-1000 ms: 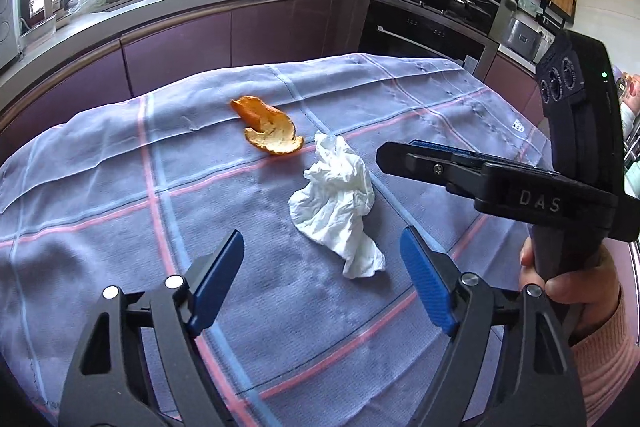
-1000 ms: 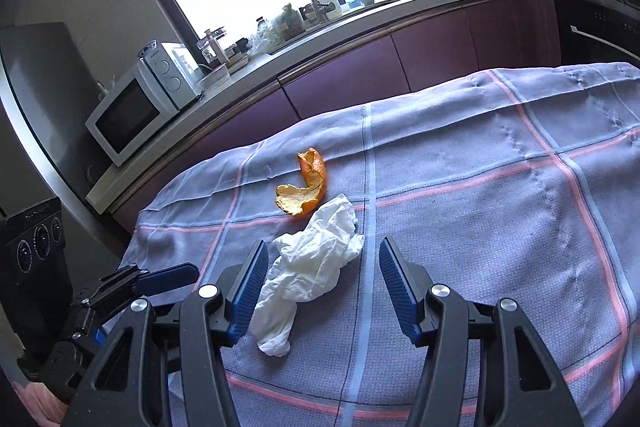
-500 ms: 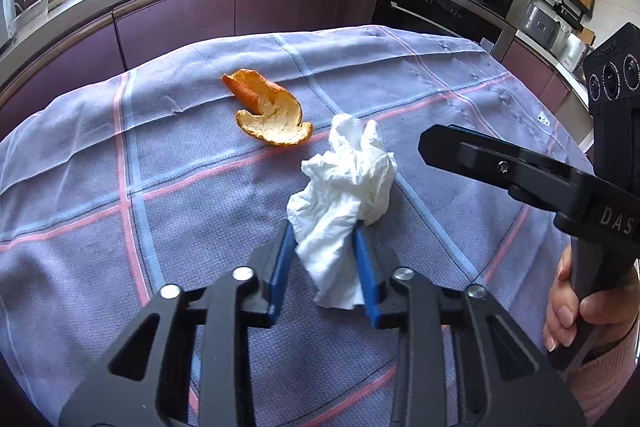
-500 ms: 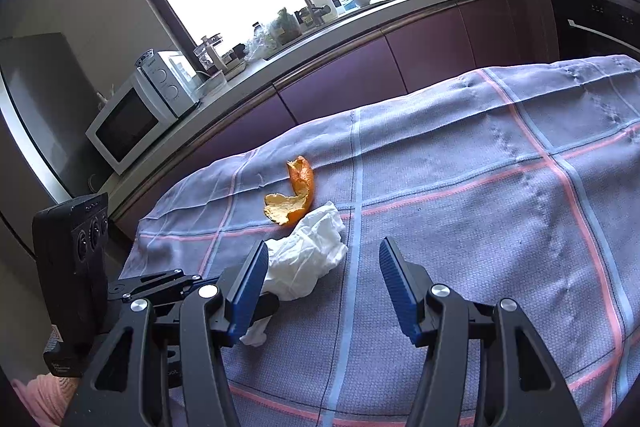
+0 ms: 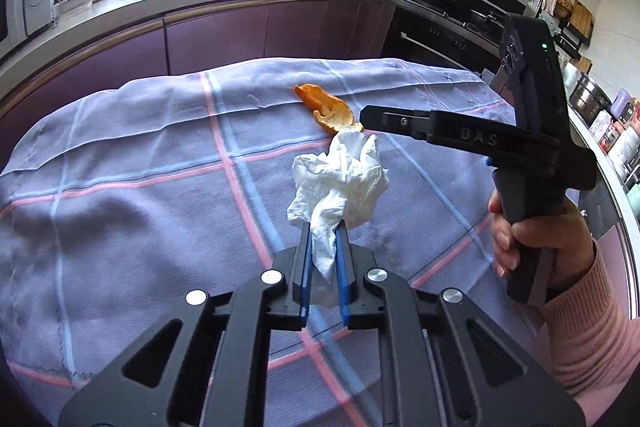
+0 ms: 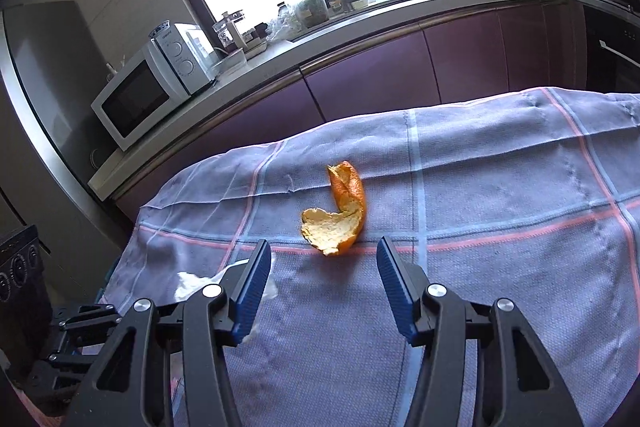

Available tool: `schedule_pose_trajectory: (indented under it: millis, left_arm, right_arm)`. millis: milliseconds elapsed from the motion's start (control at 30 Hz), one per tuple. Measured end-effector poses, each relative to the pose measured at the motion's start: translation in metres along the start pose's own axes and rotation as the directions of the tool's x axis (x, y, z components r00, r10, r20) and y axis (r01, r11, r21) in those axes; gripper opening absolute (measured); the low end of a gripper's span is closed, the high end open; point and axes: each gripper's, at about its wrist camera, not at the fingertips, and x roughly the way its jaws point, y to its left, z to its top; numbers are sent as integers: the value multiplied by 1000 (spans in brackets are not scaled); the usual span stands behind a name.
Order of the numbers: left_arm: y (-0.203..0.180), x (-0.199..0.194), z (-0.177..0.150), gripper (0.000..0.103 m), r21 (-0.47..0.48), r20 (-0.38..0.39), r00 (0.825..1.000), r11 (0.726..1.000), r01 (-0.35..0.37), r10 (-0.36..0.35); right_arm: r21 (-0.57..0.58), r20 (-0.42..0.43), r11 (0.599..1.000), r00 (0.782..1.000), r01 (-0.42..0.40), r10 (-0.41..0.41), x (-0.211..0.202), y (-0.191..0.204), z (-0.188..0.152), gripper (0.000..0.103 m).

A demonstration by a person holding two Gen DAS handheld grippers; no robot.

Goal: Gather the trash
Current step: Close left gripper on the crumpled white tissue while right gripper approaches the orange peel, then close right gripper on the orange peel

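Left gripper [image 5: 323, 227] closing on tissue [image 5: 340, 183] (crumpled); orange peel [image 6: 338, 215] on tablecloth [image 6: 500, 267].

Table under a checked purple cloth [image 6: 500, 187], orange peel [image 6: 340, 215] lying on it

— What is seen of the tissue [image 5: 340, 183]?
— A crumpled white wad is shown at the centre of the left wrist view, its lower tail pinched between blue pads, the bulk flared above them.
— And the peel [image 6: 338, 215]?
— A curled orange peel, pale inside up, is laid flat at the centre of the right wrist view.
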Motion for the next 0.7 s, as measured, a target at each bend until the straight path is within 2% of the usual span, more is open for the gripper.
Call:
schedule_pose_trajectory:
  millis: [200,467,633,700]
  left_arm:
    - [26,-27,-19,11,-49,27,998,998,-49,50]
    - [48,-38,-35,11,-111,25,998,992,-60,63]
    - [52,-34,-38,13,-117,10,997,991,-71,72]
    - [53,-34,-38,15,-118,10,997,990,-75,77]
  right_arm:
    - [29,-49,999,998,40,-39,26,-5,7,42]
    - [47,-77,997,996,59,-55,40,-8,12,42]
    - [45,-89,997,994,67,-63,46,-7,14,33]
    - [44,-92,996,993,71,-67,47,-6,14,25]
